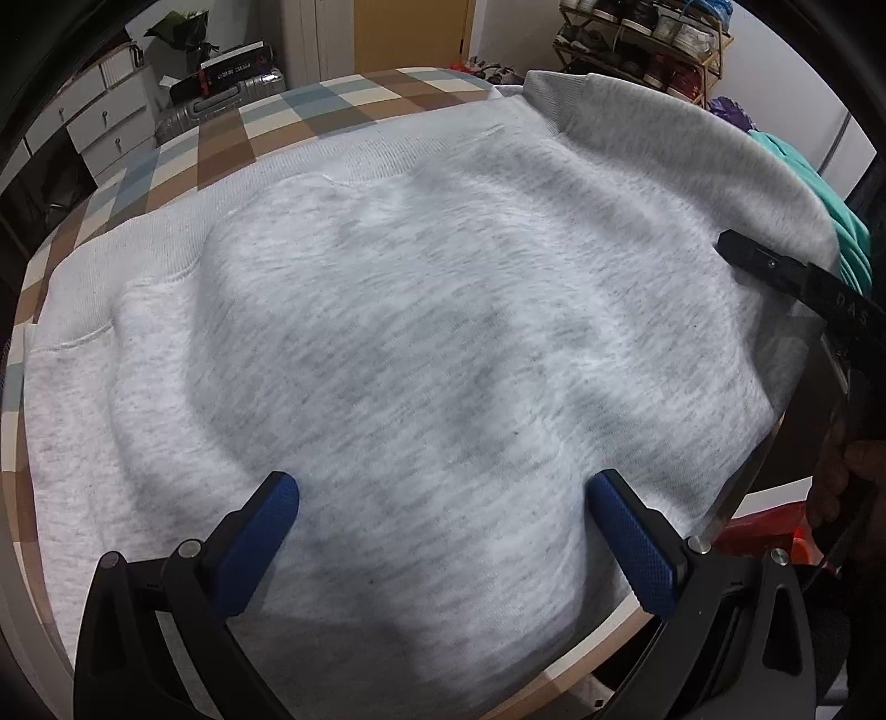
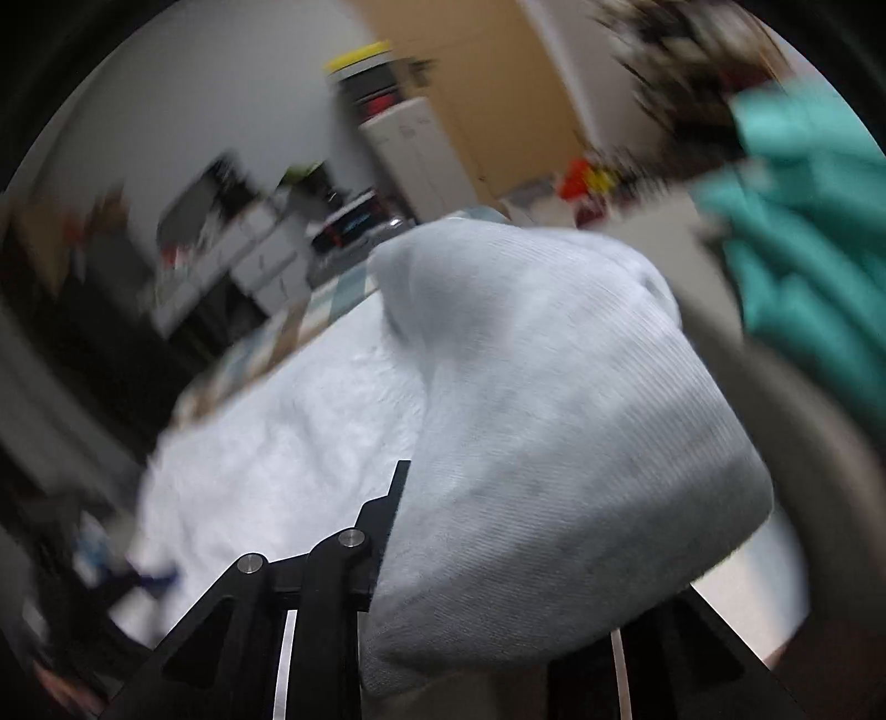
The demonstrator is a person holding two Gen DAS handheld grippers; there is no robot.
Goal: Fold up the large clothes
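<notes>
Left gripper point(image 1: 443, 531), nearest the lens in the left wrist view, hovers with its blue-padded fingers point(image 1: 631, 543) spread wide over the near part of the grey sweatshirt point(image 1: 421, 310); nothing lies between them, so it appears placed to press or steady the cloth rather than to grip it. The sweatshirt is spread across the table with the checked cloth point(image 1: 266, 127), covering most of it; its near hem reaches the table's near edge, and its ribbed cuff or waistband point(image 1: 559, 94) lies at the far side. On the right side of the sweatshirt, the right gripper point(image 1: 775, 271) enters as a black finger beneath a raised fold, which suggests that this side is being carried over the body of the garment. In the right wrist view, a thick fold of the same sweatshirt point(image 2: 554, 432) drapes over the right gripper's point(image 2: 476, 581) fingers; the grip appears closed on the cloth, though the fingertips are hidden and the frame is blurred by motion. A teal garment point(image 1: 847, 238) lies just beyond the sweatshirt's right side and may crowd the fold. The checked cloth is bare to the far left of the sweatshirt, leaving room there. Behind the table stand white drawers point(image 1: 105, 116), a suitcase point(image 1: 221, 99) and a shoe rack point(image 1: 642, 44).
</notes>
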